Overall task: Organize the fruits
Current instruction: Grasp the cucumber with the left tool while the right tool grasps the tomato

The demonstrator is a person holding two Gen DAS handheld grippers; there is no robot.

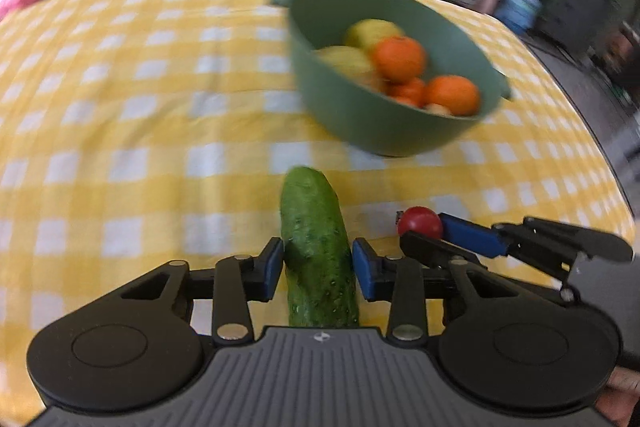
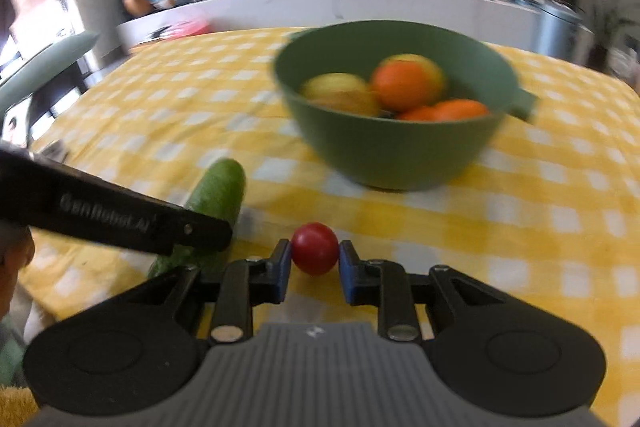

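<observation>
A green cucumber (image 1: pixel 310 219) lies lengthwise between the blue pads of my left gripper (image 1: pixel 318 255), which is shut on it. Just to its right sits a small red tomato (image 1: pixel 420 223), and my right gripper (image 2: pixel 314 255) is shut on the tomato (image 2: pixel 315 247), one pad on each side. Both are low over the yellow checked tablecloth (image 1: pixel 140 147). In the right wrist view the cucumber (image 2: pixel 218 191) shows at the left, partly behind a black finger (image 2: pixel 120 223) of the left gripper. A green bowl (image 2: pixel 380 155) stands beyond them, holding oranges (image 2: pixel 404 87) and yellow fruits (image 2: pixel 336 87).
In the left wrist view the bowl (image 1: pixel 340 99) is ahead and to the right, near the table's right edge (image 1: pixel 580 99). A grey-green chair back (image 2: pixel 44 63) stands at the table's left side. Shelves and plants are blurred in the background.
</observation>
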